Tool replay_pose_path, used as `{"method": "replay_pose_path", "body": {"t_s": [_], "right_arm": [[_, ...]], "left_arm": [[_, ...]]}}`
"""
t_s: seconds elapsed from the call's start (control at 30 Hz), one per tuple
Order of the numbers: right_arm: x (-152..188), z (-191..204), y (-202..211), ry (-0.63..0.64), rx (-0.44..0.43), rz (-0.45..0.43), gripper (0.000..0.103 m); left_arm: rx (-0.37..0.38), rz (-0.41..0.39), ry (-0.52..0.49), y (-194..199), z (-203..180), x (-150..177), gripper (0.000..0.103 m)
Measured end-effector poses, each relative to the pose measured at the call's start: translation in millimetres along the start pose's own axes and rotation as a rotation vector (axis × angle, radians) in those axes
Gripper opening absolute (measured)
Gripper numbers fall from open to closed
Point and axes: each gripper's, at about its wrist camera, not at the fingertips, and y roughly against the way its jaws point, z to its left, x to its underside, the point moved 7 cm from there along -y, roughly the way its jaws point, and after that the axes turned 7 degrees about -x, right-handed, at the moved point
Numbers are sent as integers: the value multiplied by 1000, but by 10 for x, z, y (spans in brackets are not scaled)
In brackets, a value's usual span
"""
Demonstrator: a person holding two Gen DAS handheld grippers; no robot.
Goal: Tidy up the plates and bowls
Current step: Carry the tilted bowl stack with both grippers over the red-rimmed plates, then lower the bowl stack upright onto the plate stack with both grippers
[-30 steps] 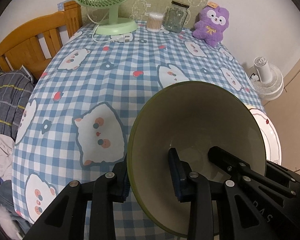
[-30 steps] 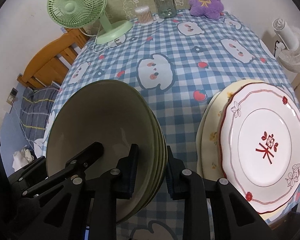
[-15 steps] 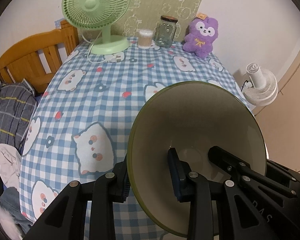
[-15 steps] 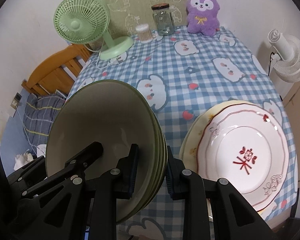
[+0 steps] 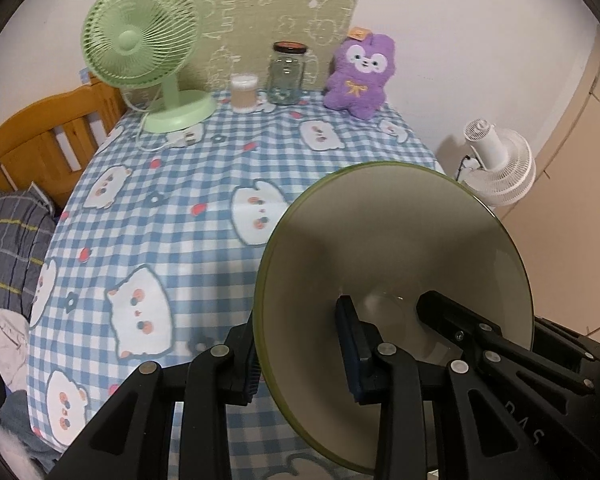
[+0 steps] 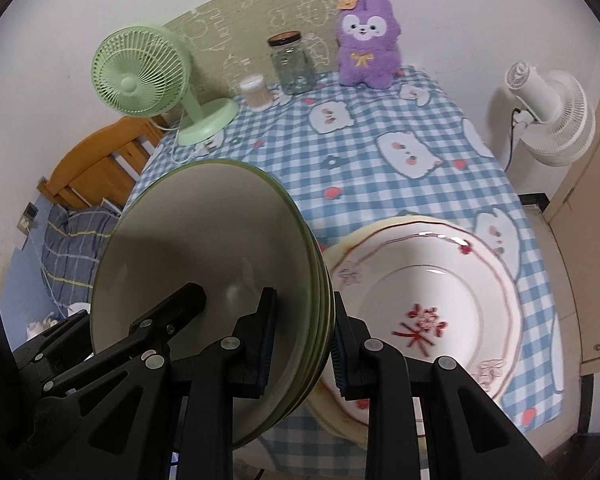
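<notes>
Soft, even indoor light fills both views, slightly dim with a greenish cast. The bowls (image 6: 204, 256) carry broad shadows inside their hollows. Small glare streaks sit on the patterned plate (image 6: 428, 292), whose red mark is motion-blurred. The checked tabletop (image 5: 204, 184) smears lower down. Fisheye bending curves straight edges; corners go black.

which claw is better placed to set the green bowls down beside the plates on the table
Probably the right claw. Its view shows the white red-patterned plate lying just beside the green bowl stack both claws grip; the left claw holds the far rim, away from the plates.
</notes>
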Motion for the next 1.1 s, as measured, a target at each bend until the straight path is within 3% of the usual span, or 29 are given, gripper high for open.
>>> {"method": "replay_pose_path", "body": {"t_s": [0.53, 1.1], "right_arm": [[126, -738, 273, -87, 47, -8, 28], [282, -1257, 261, -155, 79, 23, 28]], "left_arm": [[43, 31, -83, -122, -759, 116, 32], [68, 93, -127, -384, -1191, 260, 32]]}}
